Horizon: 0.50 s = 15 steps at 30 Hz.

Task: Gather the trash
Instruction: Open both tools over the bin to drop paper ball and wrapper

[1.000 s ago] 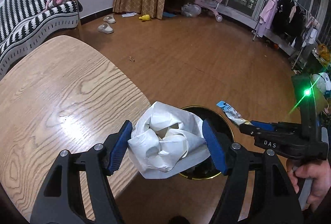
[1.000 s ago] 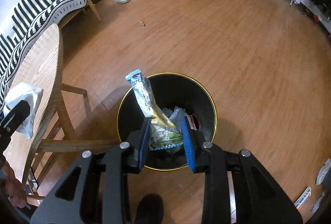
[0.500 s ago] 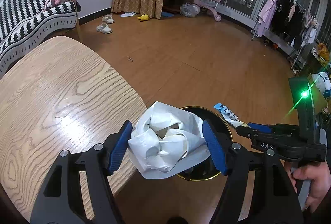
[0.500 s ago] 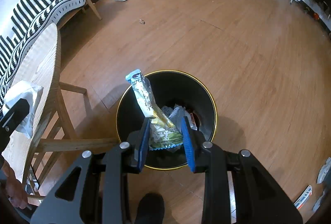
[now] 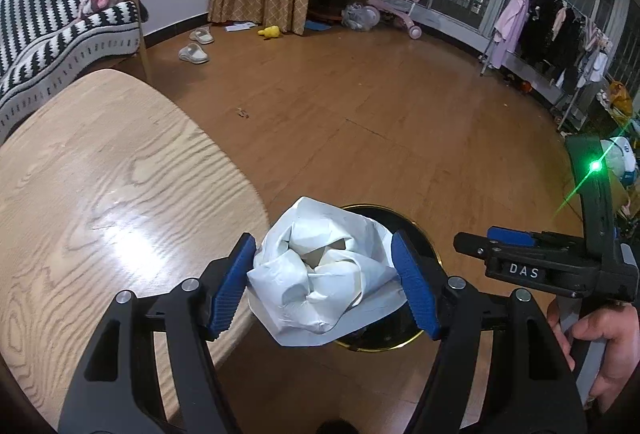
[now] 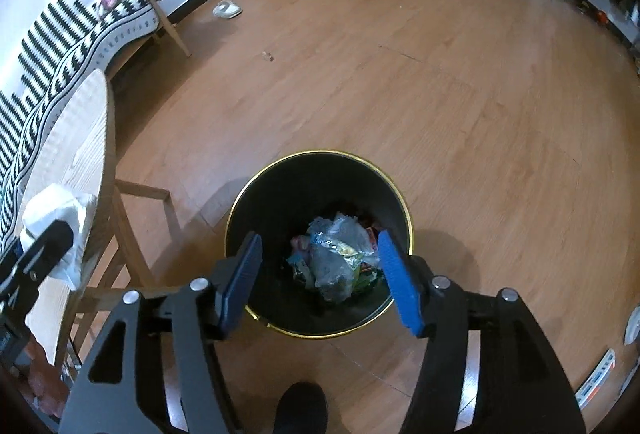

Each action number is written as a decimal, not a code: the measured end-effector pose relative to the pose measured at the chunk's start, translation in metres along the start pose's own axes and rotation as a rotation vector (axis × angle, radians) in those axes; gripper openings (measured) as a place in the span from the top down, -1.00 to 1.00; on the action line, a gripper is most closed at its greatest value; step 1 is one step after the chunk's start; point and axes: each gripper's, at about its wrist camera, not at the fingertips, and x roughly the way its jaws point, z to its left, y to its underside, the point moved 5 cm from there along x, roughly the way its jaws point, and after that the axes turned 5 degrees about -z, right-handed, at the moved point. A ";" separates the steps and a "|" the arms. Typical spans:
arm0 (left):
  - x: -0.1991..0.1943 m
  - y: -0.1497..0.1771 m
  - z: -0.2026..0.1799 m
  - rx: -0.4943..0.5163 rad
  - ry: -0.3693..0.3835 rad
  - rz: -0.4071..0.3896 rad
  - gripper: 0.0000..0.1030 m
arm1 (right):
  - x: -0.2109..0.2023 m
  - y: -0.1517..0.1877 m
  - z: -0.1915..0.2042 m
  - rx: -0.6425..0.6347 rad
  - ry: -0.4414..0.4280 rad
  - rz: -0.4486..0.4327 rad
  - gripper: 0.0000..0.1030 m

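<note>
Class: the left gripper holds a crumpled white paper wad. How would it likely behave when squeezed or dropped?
The crumpled white paper wad, creased and hollow, probably crushes easily. It looks light, so the left gripper likely needs little force. Dropped, it would probably land softly without rolling far.

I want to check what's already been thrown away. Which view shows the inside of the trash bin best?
The right wrist view: it looks straight down into the trash bin, showing wrappers piled at the bottom. In the left wrist view the crumpled white paper covers most of the bin, leaving only its rim visible.

Glossy wooden table [image 5: 100, 193], crumpled paper [image 5: 324, 274]
</note>
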 end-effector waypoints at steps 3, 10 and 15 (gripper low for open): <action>0.010 0.001 -0.012 0.006 0.035 0.010 -0.33 | -0.004 -0.003 -0.009 0.032 0.015 -0.017 -0.22; 0.037 0.000 -0.042 0.053 0.085 0.026 -0.34 | -0.019 -0.008 -0.020 0.095 0.043 -0.069 -0.34; 0.058 -0.003 -0.058 0.028 0.147 0.046 -0.38 | -0.025 -0.010 -0.027 0.114 0.064 -0.085 -0.42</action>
